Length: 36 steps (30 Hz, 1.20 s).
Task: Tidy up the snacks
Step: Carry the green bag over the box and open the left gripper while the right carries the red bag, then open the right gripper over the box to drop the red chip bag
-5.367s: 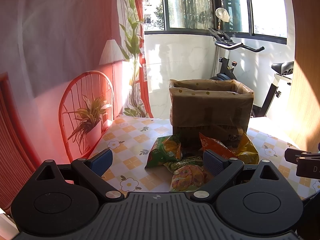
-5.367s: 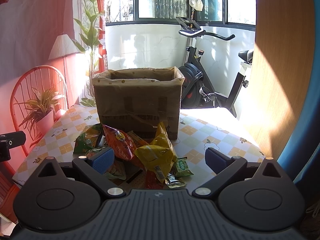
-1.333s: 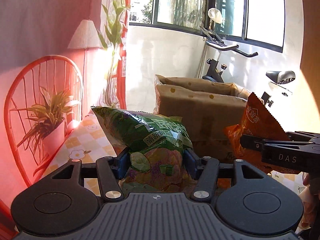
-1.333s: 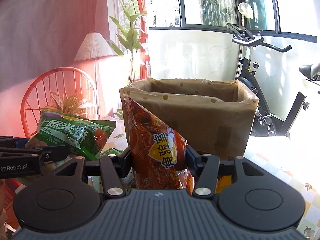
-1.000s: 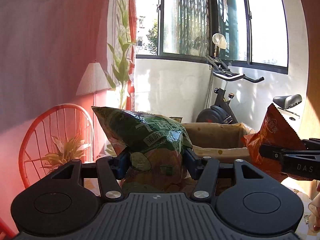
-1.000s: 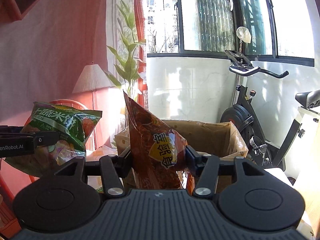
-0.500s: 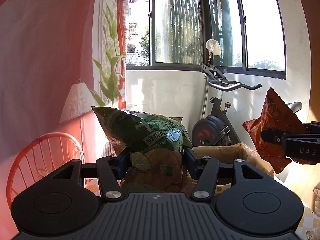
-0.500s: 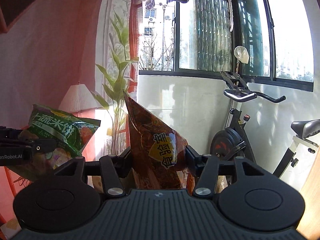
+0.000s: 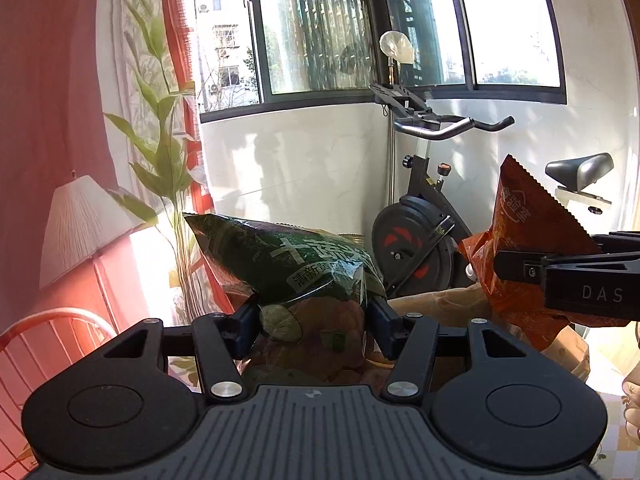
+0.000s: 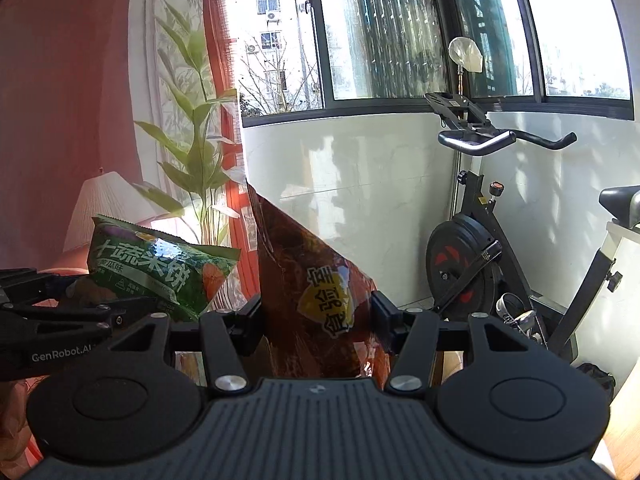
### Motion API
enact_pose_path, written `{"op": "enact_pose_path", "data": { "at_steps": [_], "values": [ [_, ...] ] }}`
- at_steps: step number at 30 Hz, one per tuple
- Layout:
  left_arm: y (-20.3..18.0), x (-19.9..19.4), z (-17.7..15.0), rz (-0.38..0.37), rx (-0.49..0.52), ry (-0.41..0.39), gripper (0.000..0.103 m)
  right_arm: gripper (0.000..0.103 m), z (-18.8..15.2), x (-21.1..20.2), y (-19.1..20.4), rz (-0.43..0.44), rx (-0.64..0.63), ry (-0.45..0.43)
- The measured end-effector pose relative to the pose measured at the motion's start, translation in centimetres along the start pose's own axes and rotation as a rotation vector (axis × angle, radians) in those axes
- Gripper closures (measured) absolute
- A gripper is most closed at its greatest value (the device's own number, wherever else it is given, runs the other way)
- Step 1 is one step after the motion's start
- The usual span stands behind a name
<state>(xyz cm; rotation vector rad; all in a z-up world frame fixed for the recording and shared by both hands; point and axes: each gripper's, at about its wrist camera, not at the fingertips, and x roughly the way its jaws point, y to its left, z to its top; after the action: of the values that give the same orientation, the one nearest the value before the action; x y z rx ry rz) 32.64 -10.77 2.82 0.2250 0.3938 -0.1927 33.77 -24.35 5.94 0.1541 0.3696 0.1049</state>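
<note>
My left gripper is shut on a green snack bag, which sticks up and to the left between the blue pads. My right gripper is shut on an orange-red snack bag that stands upright in its jaws. In the left wrist view the right gripper shows from the side at the right edge, holding the orange-red snack bag. In the right wrist view the left gripper holds the green snack bag at the left. Only the brown cardboard box's rim peeks out low behind both bags.
An exercise bike stands against the white wall under the window. A tall green plant, a red curtain and a lampshade are at the left. A red wire chair back shows at the lower left.
Both grippers have carried their bags up and forward. The box, plainly in view a second ago, has sunk to a sliver at the bottom, and the wall and bike loom nearer.
</note>
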Motion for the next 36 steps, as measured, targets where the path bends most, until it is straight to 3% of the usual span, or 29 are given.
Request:
{"op": "enact_pose_path", "data": {
  "at_steps": [11, 16, 19, 29, 36],
  "values": [
    [-1.8, 5.7, -1.3, -0.063, 0.057, 0.16, 0.042, 0.047, -3.8, 4.8, -3.8, 0.003, 0.138, 0.138],
    [-2.0, 6.8, -2.0, -0.044, 0.105, 0.164, 0.039, 0.046, -4.2, 5.7, -4.3, -0.007, 0.161, 0.162],
    [-2.0, 7.1, -1.7, -0.045, 0.114, 0.152, 0.026, 0.043, -4.4, 5.9, -4.5, -0.014, 0.168, 0.168],
    [-1.0, 6.1, -0.9, -0.055, 0.049, 0.154, 0.022, 0.016, -3.6, 4.4, -4.0, -0.001, 0.134, 0.135],
    [-0.9, 4.1, -0.9, -0.016, 0.023, 0.158, 0.019, 0.014, -3.0, 2.2, -2.5, -0.025, 0.081, 0.131]
  ]
}}
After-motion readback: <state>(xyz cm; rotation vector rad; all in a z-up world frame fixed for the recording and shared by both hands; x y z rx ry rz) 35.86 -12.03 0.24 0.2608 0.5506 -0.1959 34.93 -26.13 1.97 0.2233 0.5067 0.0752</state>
